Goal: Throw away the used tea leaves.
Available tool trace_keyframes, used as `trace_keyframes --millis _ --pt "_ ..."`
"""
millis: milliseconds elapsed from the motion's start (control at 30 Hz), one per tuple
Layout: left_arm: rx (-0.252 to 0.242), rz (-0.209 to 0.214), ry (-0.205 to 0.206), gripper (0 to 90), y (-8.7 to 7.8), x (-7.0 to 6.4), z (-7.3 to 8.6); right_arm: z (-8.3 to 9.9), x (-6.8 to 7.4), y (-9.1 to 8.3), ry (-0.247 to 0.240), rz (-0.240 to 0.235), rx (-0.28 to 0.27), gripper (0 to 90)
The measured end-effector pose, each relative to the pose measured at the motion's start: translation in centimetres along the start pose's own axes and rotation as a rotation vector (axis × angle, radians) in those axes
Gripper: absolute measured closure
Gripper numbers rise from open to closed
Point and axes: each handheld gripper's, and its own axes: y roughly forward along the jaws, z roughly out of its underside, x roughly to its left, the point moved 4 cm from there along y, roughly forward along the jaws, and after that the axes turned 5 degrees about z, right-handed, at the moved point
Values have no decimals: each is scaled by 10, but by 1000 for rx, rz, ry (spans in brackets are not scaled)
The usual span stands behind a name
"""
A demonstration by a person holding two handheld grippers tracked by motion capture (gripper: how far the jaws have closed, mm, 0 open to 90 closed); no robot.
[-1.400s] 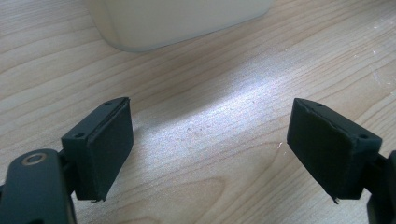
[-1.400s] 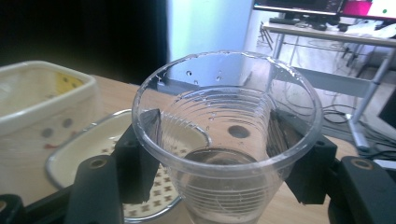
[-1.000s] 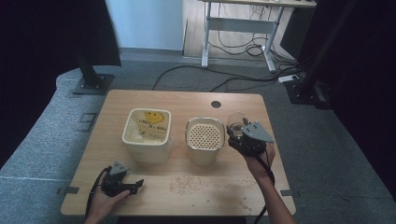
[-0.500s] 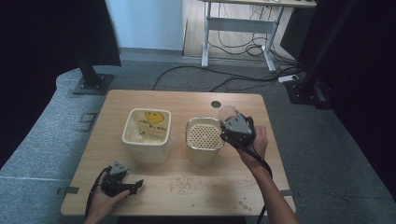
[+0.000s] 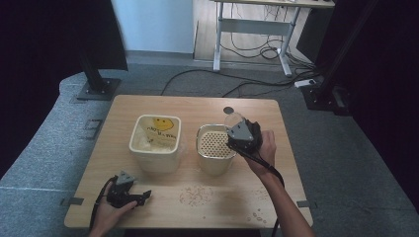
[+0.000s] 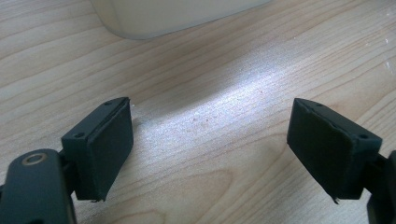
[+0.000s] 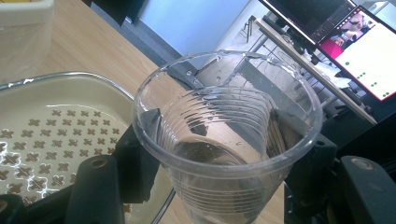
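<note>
Jaws of the right gripper [image 5: 237, 129] clamp a clear plastic cup [image 7: 224, 140] above the perforated bin [image 5: 215, 148]; no readable writing. Left gripper [image 5: 141, 196] rests wide open on the table [image 5: 197, 108].

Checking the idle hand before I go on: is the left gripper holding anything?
No, the left gripper has its jaws wide apart over the bare wooden table.

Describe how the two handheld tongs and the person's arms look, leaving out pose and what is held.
Both tongs are black, each with two blocky flat-padded jaws. The left tongs and right tongs each carry a grey three-cornered plate on top and trail a black cable along the forearm. In the left gripper view, the jaw blocks show small screw holes and a brass-ringed pivot. The forearms are bare, with no sleeves visible.
</note>
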Motion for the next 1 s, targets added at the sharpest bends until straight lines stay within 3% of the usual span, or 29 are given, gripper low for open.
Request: trace_keyframes --millis 67,133,233,433,500,600,800,1000 --pt "1 0 0 148 0 0 0 0 0 1 -26 12 4 366" --pt "2 -1 3 148 0 0 0 -1 1 2 -86 40 4 366" --pt "0 -1 0 148 0 0 0 -3 5 3 -232 101 0 366" --pt "1 0 -1 148 0 1 0 -4 15 9 -473 172 0 367" --pt "0 0 0 148 0 1 0 -4 19 11 -533 196 -6 367" --pt "2 -1 0 148 0 1 0 -2 24 14 -667 231 -3 367" --pt "2 -1 0 148 0 1 0 4 34 21 -812 269 -3 368" --pt "4 -3 3 148 0 1 0 8 41 27 -1009 331 -22 369"
